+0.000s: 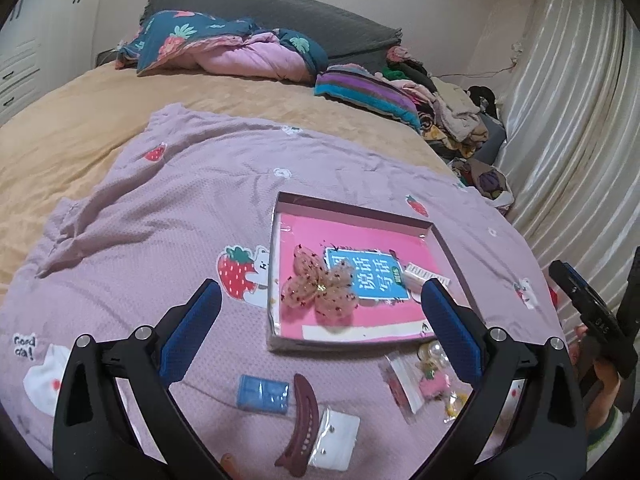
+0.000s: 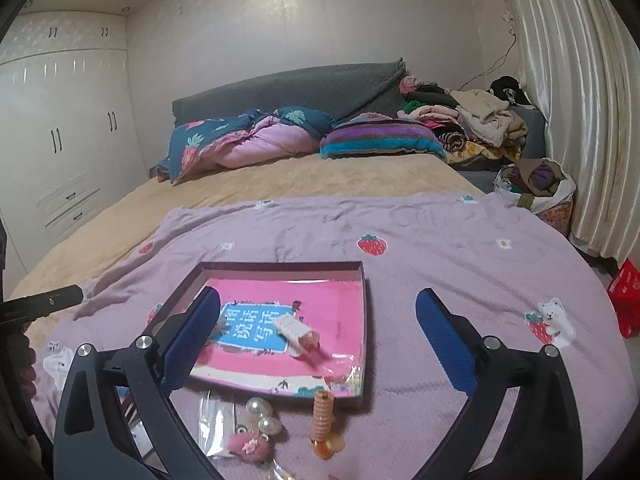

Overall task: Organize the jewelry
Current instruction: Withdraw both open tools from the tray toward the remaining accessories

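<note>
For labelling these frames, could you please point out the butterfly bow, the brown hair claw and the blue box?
butterfly bow (image 1: 320,290), left wrist view, gold centre.
brown hair claw (image 1: 302,424), left wrist view, curved spine.
blue box (image 1: 263,395), left wrist view, top face.

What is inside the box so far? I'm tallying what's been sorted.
Inside the shallow box lie a sheer butterfly hair bow and a small white packet, both resting on a pink booklet. Whatever lies beneath the booklet is covered.

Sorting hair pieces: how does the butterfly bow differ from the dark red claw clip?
The butterfly bow is pale pink sheer fabric, spread flat inside the tray. The dark red claw clip is hard, curved and narrow, lying outside on the lilac blanket. Neither is held.
</note>
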The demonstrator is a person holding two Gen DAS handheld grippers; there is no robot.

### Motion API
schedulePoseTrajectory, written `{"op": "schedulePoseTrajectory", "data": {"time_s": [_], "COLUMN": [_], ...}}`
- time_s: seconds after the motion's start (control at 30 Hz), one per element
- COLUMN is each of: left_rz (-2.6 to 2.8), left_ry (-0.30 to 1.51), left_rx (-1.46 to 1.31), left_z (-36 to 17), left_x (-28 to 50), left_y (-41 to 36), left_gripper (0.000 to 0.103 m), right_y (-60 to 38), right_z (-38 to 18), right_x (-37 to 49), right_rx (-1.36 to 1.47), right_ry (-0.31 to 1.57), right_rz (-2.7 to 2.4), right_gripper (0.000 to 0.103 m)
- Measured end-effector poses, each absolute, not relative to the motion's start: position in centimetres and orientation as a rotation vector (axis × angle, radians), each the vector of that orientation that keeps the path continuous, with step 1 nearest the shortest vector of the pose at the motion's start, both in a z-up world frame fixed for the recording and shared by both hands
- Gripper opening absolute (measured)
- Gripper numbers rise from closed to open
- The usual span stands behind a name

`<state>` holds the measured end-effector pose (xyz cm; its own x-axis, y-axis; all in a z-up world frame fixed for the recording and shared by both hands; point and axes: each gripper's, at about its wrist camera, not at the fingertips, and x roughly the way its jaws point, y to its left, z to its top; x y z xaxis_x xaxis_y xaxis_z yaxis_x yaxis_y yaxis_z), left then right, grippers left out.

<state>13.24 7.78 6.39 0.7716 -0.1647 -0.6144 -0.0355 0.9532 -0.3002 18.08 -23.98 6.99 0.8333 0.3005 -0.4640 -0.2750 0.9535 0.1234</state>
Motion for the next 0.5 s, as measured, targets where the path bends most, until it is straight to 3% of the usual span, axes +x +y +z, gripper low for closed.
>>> {"op": "schedulePoseTrajectory", "data": {"time_s": [0.5], "left_rz": [-0.107], "left_ry": [0.698], "left_rx": [-0.296], "left_z": [5.3], "left_x": [10.2], "left_y": [5.6], "left_gripper": [0.093], "right_y": [-25.1], "right_z": [5.7], "right_x": [13.8], "right_rx": [0.012], "right_ry": [0.547], "right_rz": [0.29], "right_gripper": [0.098]}}
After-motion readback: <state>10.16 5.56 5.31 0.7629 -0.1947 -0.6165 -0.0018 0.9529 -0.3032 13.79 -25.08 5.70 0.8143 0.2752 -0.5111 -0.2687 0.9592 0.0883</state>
